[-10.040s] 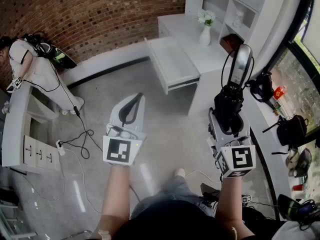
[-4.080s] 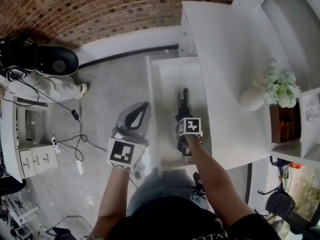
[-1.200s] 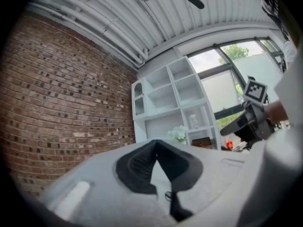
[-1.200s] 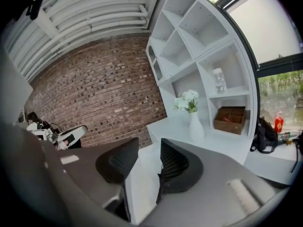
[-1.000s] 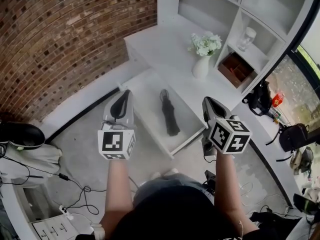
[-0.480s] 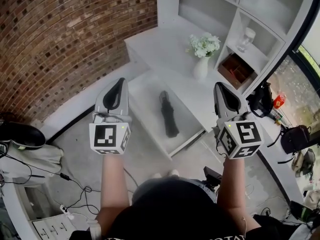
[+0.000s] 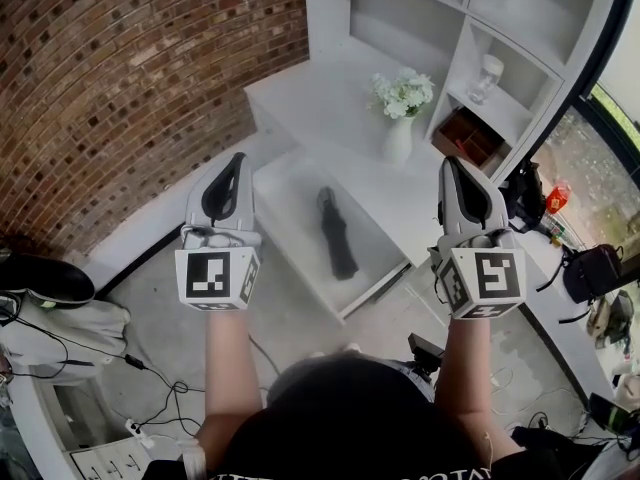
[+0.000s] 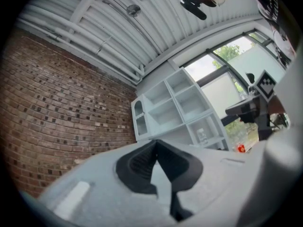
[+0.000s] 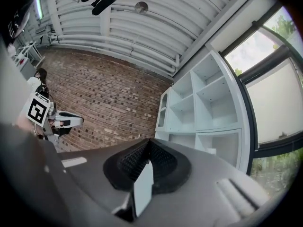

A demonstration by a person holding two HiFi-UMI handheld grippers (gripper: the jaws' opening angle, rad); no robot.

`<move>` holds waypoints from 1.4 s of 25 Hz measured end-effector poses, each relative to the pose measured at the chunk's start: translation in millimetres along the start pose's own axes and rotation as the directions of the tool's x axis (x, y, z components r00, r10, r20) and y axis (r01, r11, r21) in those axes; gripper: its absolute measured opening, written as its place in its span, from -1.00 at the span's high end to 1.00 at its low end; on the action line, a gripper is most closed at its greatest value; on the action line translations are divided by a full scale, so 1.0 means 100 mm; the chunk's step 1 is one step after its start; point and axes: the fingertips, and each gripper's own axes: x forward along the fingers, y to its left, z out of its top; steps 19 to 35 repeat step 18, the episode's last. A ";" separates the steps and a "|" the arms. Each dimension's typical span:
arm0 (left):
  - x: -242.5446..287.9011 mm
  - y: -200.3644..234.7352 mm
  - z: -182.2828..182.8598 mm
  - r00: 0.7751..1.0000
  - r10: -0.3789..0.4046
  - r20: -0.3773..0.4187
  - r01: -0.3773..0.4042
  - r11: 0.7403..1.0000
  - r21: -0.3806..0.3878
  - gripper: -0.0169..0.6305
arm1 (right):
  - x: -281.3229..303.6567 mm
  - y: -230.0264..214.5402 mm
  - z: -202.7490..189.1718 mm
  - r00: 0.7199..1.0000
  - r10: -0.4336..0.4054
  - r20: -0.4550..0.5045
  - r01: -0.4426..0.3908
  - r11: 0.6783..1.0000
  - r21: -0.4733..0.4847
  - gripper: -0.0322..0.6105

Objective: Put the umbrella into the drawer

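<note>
**A:** What are the tongs doing?

**B:** The left tongs (image 7: 236, 160) are pressing together on nothing, hovering at nine o'clock of the white open drawer (image 7: 285, 196). The right tongs (image 7: 452, 161) are also pressing together on nothing, hovering at three o'clock of it.

**A:** Where is the umbrella lying?

**B:** The black folded umbrella (image 7: 338, 233) is lying inside that drawer, running twelve to six, well apart from both tongs.

**A:** What is sitting beyond it?

**B:** A white vase of pale flowers (image 7: 398, 136) is standing on the white worktop (image 7: 320, 98) at one o'clock. White open shelves (image 7: 420, 18) are rising behind, and a red brick wall (image 7: 120, 68) is filling ten o'clock.
</note>
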 end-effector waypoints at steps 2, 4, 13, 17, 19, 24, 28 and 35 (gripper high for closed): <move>0.00 0.00 0.00 1.000 0.002 0.002 -0.002 1.000 -0.006 0.96 | -0.02 -0.02 -0.01 1.000 -0.020 -0.010 0.020 1.000 -0.023 0.89; 0.00 0.02 0.01 1.000 0.010 0.010 -0.009 1.000 -0.016 0.96 | -0.02 0.00 -0.01 1.000 -0.029 -0.011 0.028 0.999 -0.044 0.89; -0.05 0.06 0.14 0.999 0.026 0.037 -0.027 1.000 0.004 0.96 | -0.03 0.10 0.06 1.000 -0.002 0.024 0.003 0.998 -0.058 0.89; -0.07 0.06 0.15 0.999 0.022 0.035 -0.024 0.999 0.041 0.96 | -0.03 0.13 0.08 1.000 0.000 0.026 0.002 0.998 -0.067 0.89; -0.07 0.06 0.15 0.999 0.021 0.035 -0.023 0.999 0.047 0.96 | -0.03 0.14 0.09 1.000 0.000 0.028 0.002 0.998 -0.069 0.89; -0.07 0.06 0.15 0.999 0.021 0.035 -0.023 0.999 0.047 0.96 | -0.03 0.14 0.09 1.000 0.000 0.028 0.002 0.998 -0.069 0.89; -0.07 0.06 0.15 0.999 0.021 0.035 -0.023 0.999 0.047 0.96 | -0.03 0.14 0.09 1.000 0.000 0.028 0.002 0.998 -0.069 0.89; -0.07 0.06 0.15 0.999 0.021 0.035 -0.023 0.999 0.047 0.96 | -0.03 0.14 0.09 1.000 0.000 0.028 0.002 0.998 -0.069 0.89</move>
